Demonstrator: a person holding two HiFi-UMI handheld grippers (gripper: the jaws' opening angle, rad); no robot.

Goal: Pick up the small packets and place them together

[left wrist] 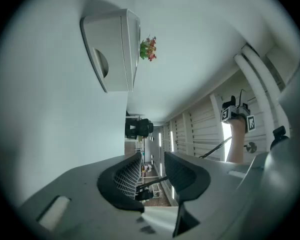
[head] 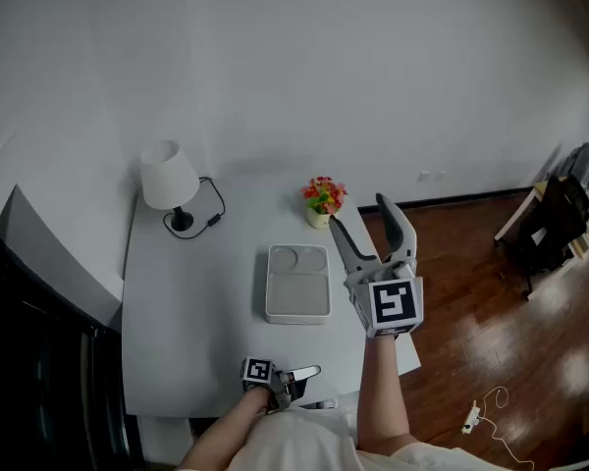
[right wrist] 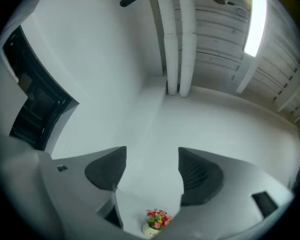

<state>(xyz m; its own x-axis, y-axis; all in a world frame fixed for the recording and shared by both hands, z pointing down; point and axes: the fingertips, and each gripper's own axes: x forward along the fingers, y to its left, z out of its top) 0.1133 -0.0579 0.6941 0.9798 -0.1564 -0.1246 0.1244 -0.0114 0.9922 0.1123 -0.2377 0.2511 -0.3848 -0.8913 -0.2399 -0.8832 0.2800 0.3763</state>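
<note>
Head view is showing a white worktop (head: 196,292) with a white lamp (head: 169,180) standing at its far left corner, its dark cable (head: 214,214) looping beside the base. A small flower pot (head: 323,200) is sitting at the far edge, and a white tray (head: 296,315) is lying near the middle, with two round hollows at its far end and one larger compartment nearer the person. The small packets are not showing clearly in any view, so where they are lying cannot be told.

The right claw (head: 359,212) is hovering over the right side of the worktop, beside the tray and apart from it, with its tips pointing away from the person toward the flower pot. Right gripper view is showing its jaws standing wide apart with nothing between them; only the pale wall and the flower pot, far beyond the jaws, are appearing in the gap.

The left claw (head: 309,372) is resting low at the near edge of the worktop, close to the person's body and pointing right. Left gripper view is showing its jaws drawn in close together, gripping nothing, while the tray and flower pot are appearing turned sideways at the upper left of that view
</note>
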